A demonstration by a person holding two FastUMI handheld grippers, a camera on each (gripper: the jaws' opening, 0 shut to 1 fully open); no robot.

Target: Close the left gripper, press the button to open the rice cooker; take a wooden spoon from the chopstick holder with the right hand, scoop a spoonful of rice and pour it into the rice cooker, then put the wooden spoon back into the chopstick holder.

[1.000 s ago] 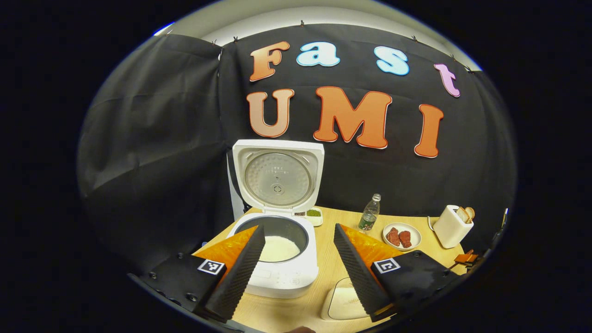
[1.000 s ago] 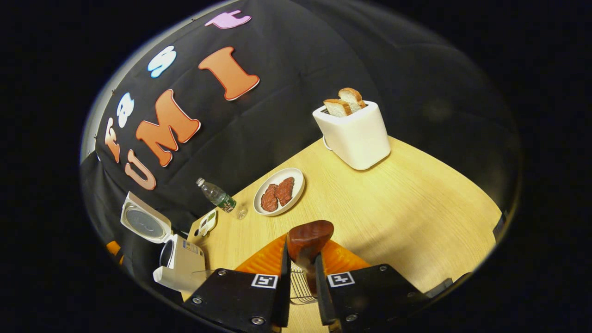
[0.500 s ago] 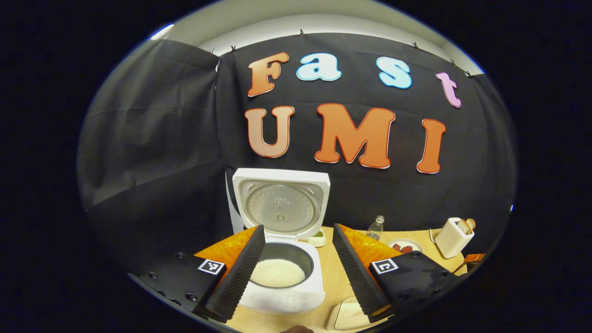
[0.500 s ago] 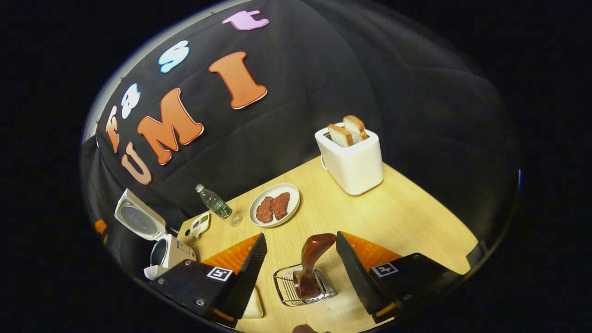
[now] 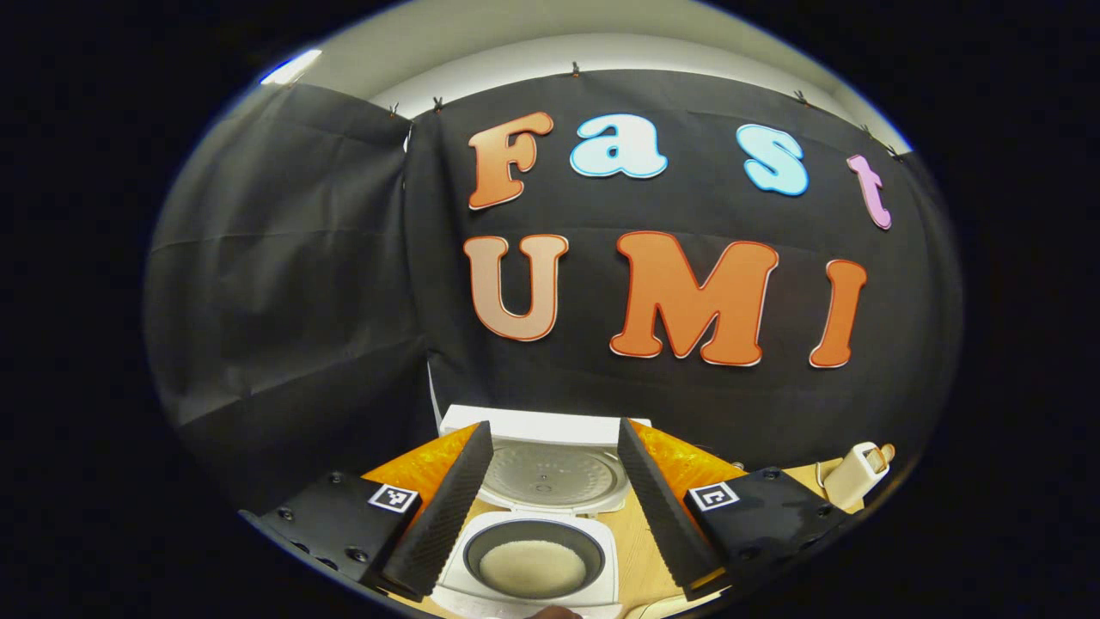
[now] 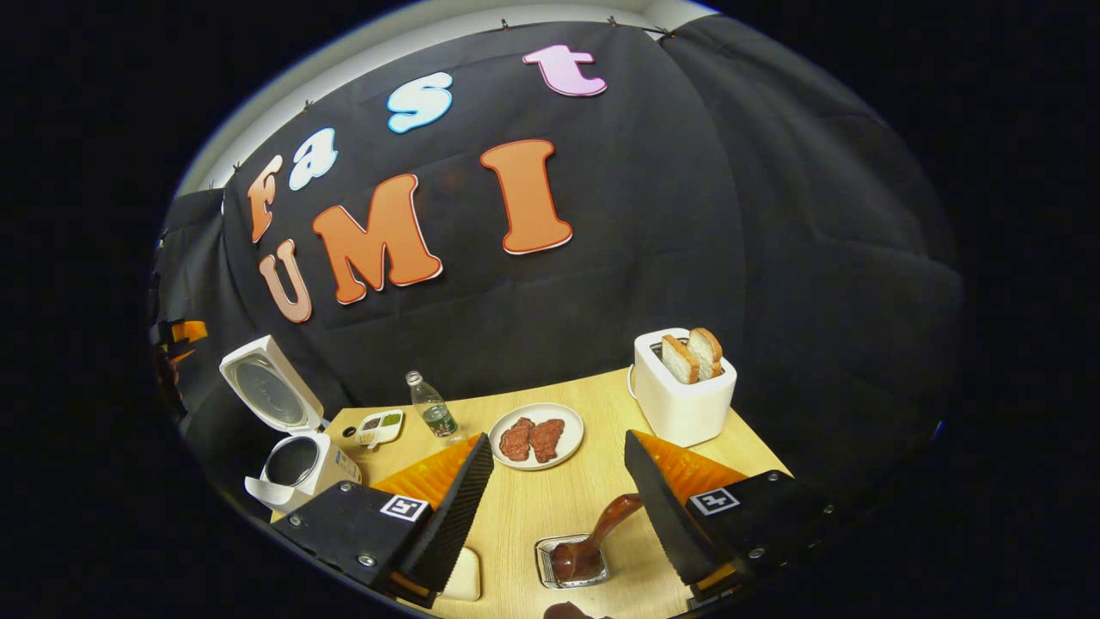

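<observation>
Wooden spoon back in holder: light, stiff, probably smooth; grip at handle. Both grippers wide open, empty.

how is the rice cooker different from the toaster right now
The rice cooker stands with its lid tipped up, its pot open and rice in it in the left gripper view; the toaster has no lid and holds two bread slices sticking out of the top. The rice cooker sits at the table's far left corner, the toaster at the far right. Both are white.
</observation>
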